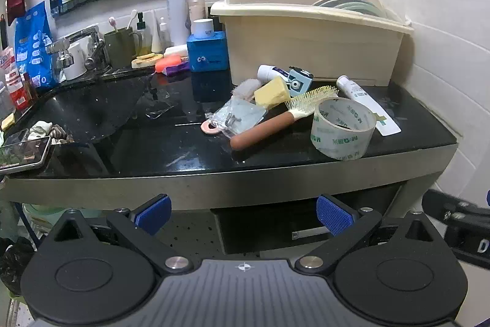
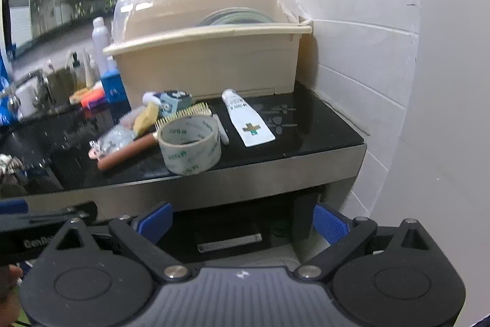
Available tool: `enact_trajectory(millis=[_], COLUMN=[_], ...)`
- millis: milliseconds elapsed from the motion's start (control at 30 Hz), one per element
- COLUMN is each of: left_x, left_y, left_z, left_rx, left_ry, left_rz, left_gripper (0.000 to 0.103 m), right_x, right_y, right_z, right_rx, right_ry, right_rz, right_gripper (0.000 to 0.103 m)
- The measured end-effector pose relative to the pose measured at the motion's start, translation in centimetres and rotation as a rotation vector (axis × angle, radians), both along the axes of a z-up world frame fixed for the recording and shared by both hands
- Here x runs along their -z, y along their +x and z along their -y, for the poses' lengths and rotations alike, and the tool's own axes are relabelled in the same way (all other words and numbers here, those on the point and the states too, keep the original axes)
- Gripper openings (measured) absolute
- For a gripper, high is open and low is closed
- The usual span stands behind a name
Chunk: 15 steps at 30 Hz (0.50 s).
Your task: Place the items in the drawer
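A roll of clear tape [image 1: 343, 129] [image 2: 190, 144], a brown-handled hairbrush [image 1: 275, 121] [image 2: 147, 140], a white tube [image 1: 367, 104] [image 2: 249, 120], a yellow sponge [image 1: 272, 92], a small clear bag [image 1: 242, 115] and a light blue box [image 1: 298, 80] lie on the black counter [image 1: 183, 149]. Under the counter is a dark drawer with a metal handle [image 1: 309, 233] [image 2: 229, 242], shut. My left gripper [image 1: 243, 215] and right gripper [image 2: 242, 224] are both open and empty, held below the counter's front edge, in front of the drawer.
A beige lidded dish rack [image 1: 309, 42] [image 2: 208, 63] stands at the back right against the tiled wall. A sink [image 1: 85, 109], faucet [image 1: 76, 48], bottles and a blue box [image 1: 208, 54] are to the left. A phone [image 1: 24, 153] rests at the left edge.
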State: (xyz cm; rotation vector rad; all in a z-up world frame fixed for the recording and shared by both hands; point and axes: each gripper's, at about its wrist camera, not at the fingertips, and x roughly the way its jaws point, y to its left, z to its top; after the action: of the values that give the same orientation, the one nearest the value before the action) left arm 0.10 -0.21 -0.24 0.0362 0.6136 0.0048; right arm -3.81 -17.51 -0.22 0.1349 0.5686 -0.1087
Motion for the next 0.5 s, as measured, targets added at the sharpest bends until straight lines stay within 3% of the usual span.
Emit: enact_trajectory(millis=[233,500], left_x=[0.17,0.16], left_y=[0.15,-0.16], left_z=[0.11,0.53], left_rx=[-0.008,-0.009], left_ry=[0.003,0.019], left_rz=[0.004,0.02], left_gripper=[0.102,0.102], right_x=[-0.16,-0.14], right_y=[-0.36,-0.56], right_z=[0.63,0.34], right_rx=[-0.007,0.012], right_ry=[0.036,-0.002], right_rz=[0.043,0.04], right_gripper=[0.099,0.099])
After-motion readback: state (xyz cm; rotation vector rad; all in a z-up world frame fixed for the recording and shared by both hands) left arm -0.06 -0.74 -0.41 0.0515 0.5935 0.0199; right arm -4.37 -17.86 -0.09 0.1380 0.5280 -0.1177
